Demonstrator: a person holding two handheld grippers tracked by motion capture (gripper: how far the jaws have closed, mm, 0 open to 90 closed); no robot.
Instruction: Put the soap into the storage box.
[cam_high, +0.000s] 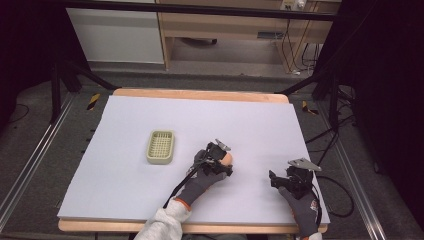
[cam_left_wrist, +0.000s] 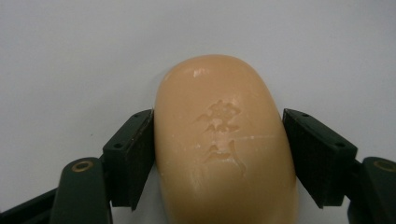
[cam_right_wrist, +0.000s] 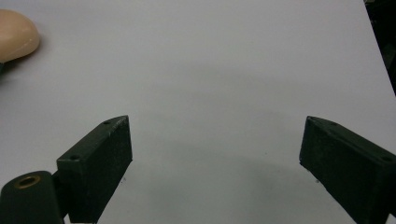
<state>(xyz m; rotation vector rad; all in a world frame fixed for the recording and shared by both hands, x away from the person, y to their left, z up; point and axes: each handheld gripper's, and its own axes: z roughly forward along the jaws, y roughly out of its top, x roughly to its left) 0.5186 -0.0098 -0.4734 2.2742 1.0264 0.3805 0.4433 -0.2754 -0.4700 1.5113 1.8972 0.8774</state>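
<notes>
A: Pinching the soap (cam_left_wrist: 224, 140) now — our left gripper (cam_high: 218, 161) has both jaws pressed to its long sides, stamped face up.

B: Where on the table (cam_high: 130, 195)?

A: We put it right of centre, nearer the front edge. The green dish (cam_high: 161, 146) sits well apart, toward the left edge.

B: Our right gripper (cam_right_wrist: 215, 161)?

A: Jaws spread, holding nothing, by the front right corner.

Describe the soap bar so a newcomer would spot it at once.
On the white table, look right of the pale green soap dish, near the middle front. The soap bar sits between the left claw jaws: smooth, rounded, peach-coloured, with characters stamped in its top.
</notes>
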